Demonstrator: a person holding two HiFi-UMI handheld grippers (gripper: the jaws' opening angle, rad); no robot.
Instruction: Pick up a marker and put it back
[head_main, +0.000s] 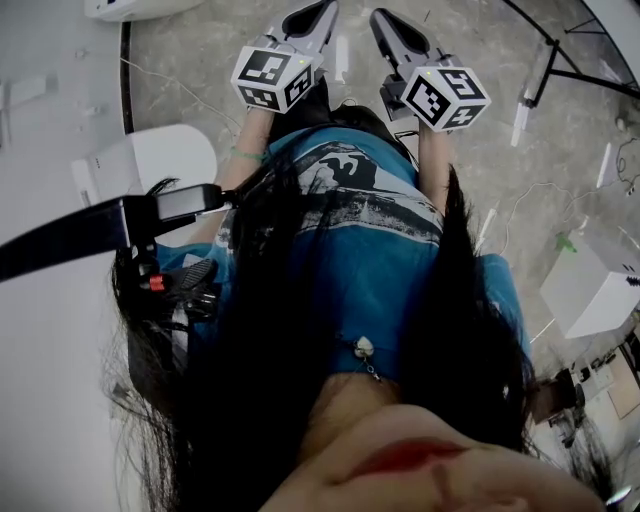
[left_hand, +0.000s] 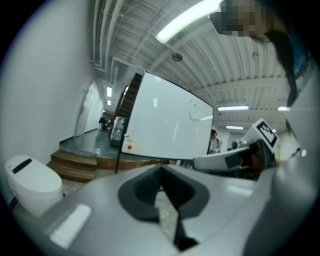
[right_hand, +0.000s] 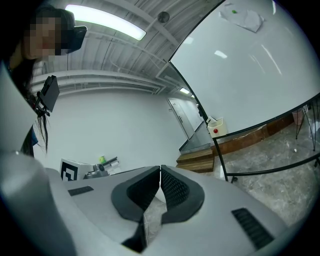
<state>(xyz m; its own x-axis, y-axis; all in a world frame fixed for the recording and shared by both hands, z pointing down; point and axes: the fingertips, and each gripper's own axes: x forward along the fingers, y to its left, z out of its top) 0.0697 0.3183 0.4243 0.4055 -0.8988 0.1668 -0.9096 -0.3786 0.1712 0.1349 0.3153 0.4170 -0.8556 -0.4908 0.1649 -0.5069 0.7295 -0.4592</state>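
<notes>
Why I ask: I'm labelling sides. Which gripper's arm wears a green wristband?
The left gripper: a green wristband circles the wrist behind its marker cube. The wrist behind the right gripper is bare.

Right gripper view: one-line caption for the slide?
Right gripper, jaws shut and empty, held up toward a whiteboard on a black frame, with wooden steps behind.

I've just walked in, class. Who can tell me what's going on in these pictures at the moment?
A person stands over a speckled floor and holds a gripper out in front in each hand. The left hand-held gripper and the right hand-held gripper both have their jaws together with nothing between them. A whiteboard stands ahead. No marker is held, so the pick-up isn't under way.
</notes>
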